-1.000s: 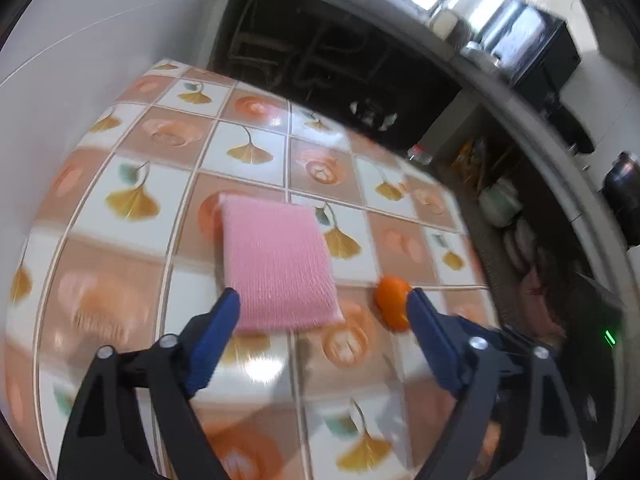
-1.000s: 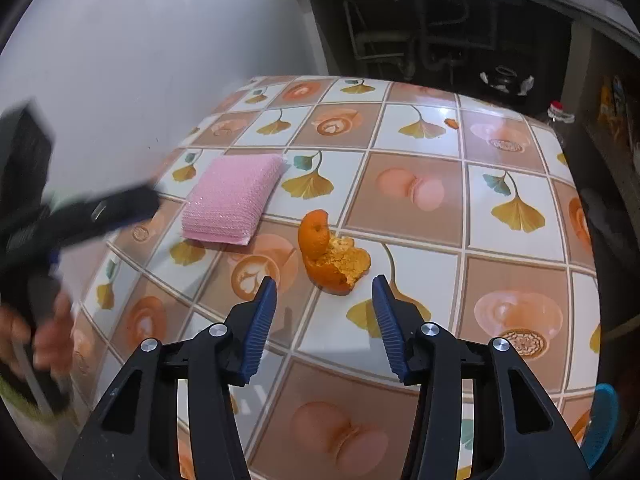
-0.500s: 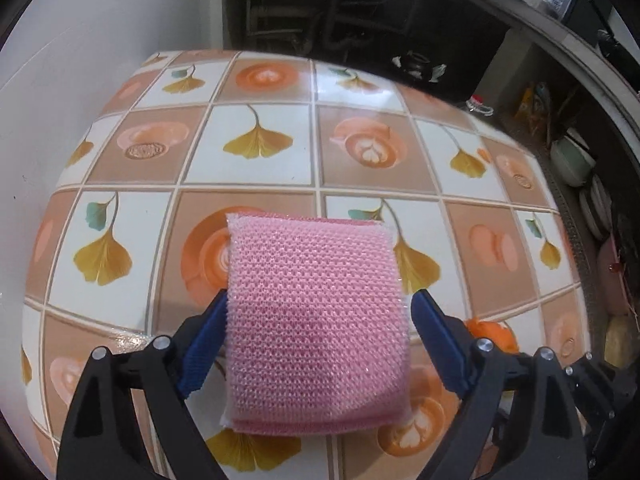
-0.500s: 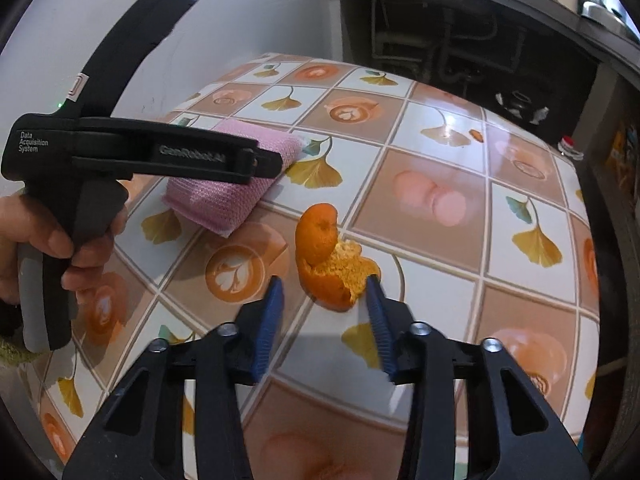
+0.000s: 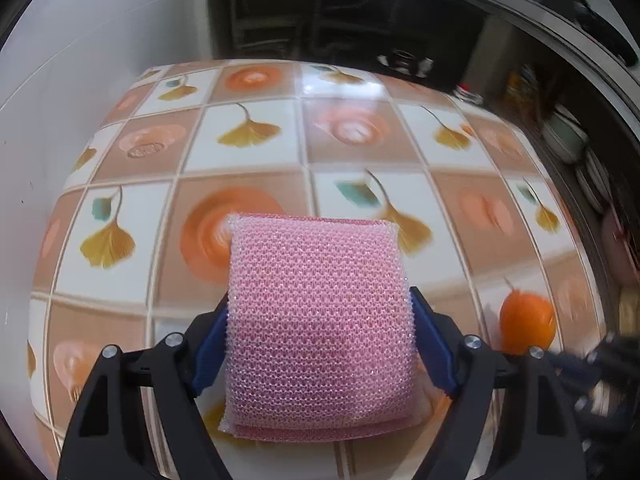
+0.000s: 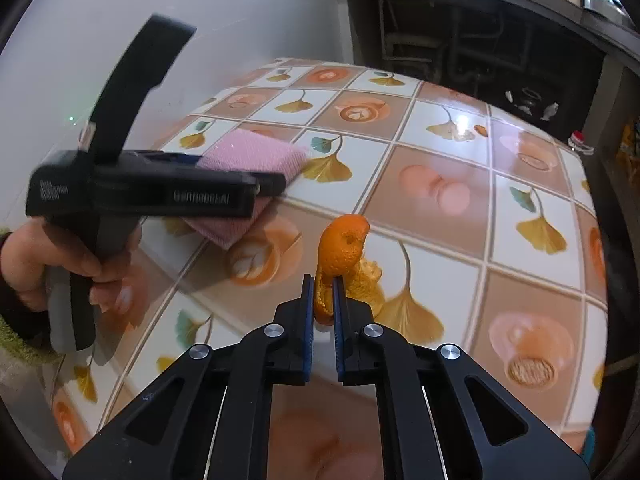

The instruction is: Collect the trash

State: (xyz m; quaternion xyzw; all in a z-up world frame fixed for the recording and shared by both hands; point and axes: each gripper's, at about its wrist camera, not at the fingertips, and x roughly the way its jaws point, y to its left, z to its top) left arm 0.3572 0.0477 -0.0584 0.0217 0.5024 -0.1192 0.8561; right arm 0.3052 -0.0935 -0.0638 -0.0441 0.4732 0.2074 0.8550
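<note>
A pink mesh sponge (image 5: pixel 320 320) lies on the tiled tabletop (image 5: pixel 348 128), and it reaches back between my left gripper's (image 5: pixel 320 304) blue fingers. The jaws are closing and the pads touch both its long sides. In the right wrist view the sponge (image 6: pixel 256 152) is partly hidden behind that gripper's black body, which a hand (image 6: pixel 60 256) holds. My right gripper (image 6: pixel 321 280) is closing, its pads pinching the lower edge of a curled orange peel (image 6: pixel 344 244) that stands up from the table. The same peel (image 5: pixel 526 320) shows at the right of the left wrist view.
A white wall (image 6: pixel 200 20) borders the table on the left. Dark open shelving (image 6: pixel 480 40) stands beyond the far edge. A small orange scrap (image 6: pixel 482 130) lies near the table's far side. Stacked dishes (image 5: pixel 568 140) sit off the right edge.
The left gripper came down and forward over the sponge until its fingers reached the sponge's sides. The right gripper's jaws closed from wide apart onto the orange peel.
</note>
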